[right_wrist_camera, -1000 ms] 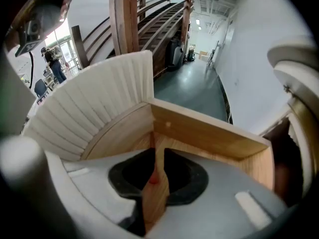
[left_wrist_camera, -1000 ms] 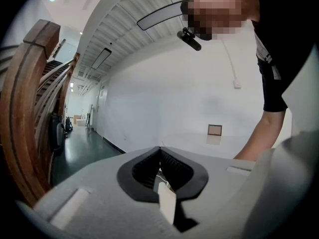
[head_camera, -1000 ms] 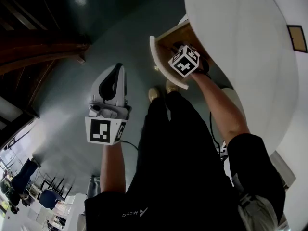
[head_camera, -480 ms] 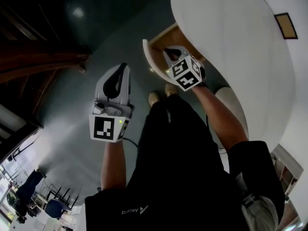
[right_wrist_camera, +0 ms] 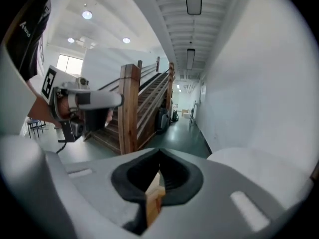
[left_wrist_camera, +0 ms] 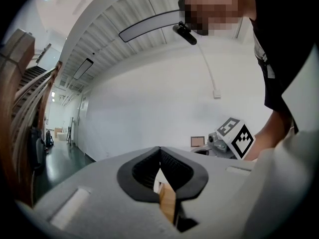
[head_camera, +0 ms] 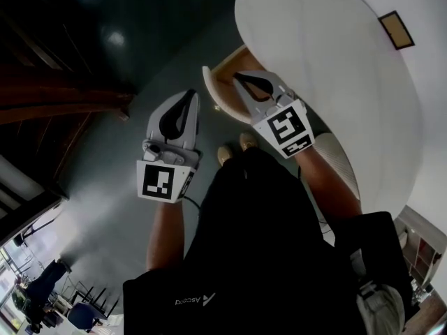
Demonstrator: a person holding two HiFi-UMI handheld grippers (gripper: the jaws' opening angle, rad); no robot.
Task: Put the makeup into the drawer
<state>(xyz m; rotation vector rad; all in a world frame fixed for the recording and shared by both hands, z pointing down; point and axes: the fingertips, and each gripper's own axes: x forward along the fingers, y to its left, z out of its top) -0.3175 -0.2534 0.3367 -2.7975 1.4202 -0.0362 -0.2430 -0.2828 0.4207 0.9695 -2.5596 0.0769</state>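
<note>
A white table top with a rounded edge (head_camera: 335,82) fills the upper right of the head view, and a small flat brown-framed rectangle (head_camera: 396,30) lies on it near the frame's upper right corner. Under the table's left edge, at upper centre, a light wooden drawer with a curved white front (head_camera: 209,93) stands pulled out; its contents cannot be made out. A dark glossy floor (head_camera: 133,61) spreads across the left and upper left, and a pair of pale shoes (head_camera: 225,155) stands on it just below the drawer.

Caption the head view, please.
Left gripper and right gripper, both shut, by the open drawer under the table.
</note>
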